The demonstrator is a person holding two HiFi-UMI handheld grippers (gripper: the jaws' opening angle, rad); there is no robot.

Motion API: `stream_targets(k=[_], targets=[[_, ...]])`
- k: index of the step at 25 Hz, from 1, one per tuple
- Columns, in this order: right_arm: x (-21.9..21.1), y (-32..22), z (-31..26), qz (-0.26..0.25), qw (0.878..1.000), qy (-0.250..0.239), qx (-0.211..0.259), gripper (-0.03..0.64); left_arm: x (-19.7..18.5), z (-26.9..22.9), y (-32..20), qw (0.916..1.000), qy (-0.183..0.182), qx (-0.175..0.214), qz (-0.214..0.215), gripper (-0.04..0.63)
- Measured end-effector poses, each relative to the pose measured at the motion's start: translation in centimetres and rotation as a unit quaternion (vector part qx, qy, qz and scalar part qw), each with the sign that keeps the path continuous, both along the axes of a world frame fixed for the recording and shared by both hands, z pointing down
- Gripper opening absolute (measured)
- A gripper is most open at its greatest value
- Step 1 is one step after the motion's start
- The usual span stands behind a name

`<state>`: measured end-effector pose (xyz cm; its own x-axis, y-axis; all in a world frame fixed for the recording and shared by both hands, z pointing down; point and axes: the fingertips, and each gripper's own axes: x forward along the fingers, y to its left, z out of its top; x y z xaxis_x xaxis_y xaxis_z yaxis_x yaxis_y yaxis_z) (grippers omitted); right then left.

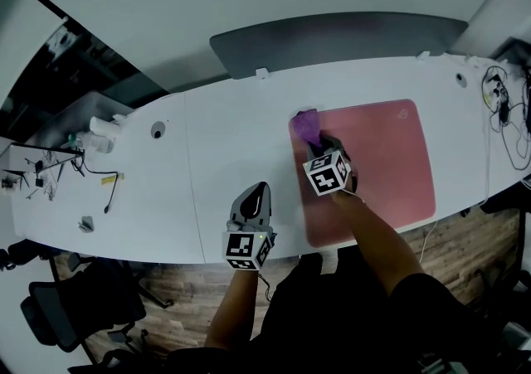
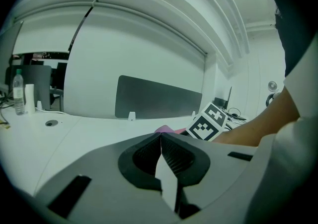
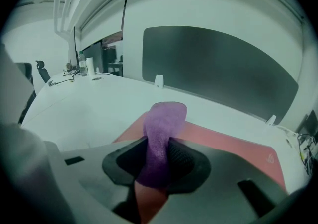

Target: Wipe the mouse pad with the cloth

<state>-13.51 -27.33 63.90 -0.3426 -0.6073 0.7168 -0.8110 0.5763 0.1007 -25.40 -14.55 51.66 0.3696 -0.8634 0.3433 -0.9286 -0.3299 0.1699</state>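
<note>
Two grippers are over a white desk (image 1: pixel 232 148). The right gripper (image 1: pixel 318 145) has its jaws clamped on a purple cloth (image 1: pixel 306 123), whose free end sits at the far-left corner of the pink mouse pad (image 1: pixel 386 165). The left gripper (image 1: pixel 260 191) has its jaws pressed together with nothing between them. It is held over the desk's near edge, left of the pad and apart from it. The right gripper view shows the cloth (image 3: pixel 164 128) bunched between ribbed pads. Only the head view shows the right forearm stretched from the near side across the pad's left part. The left gripper view shows a bottle (image 2: pixel 18 91) at far left.
</note>
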Motion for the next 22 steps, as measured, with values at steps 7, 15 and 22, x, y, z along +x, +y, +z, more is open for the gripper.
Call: stream_targets(k=[7,15,22], targets=[[5.0,-0.9,0.1,0.028,1.0,0.014,0.002,0.126,1.5,0.4,0.4,0.9999,-0.002,-0.008,0.01,0.021],[10.5,-1.6,0.2,0.053,0.998,0.031,0.012,0.126,4.7,0.7,0.5,0.9996,0.003,-0.011,0.028,0.021],[15.6,-2.1,0.3,0.077,0.995,0.058,0.025,0.126,6.8,1.5,0.6,0.999,-0.008,-0.016,0.042,0.021]])
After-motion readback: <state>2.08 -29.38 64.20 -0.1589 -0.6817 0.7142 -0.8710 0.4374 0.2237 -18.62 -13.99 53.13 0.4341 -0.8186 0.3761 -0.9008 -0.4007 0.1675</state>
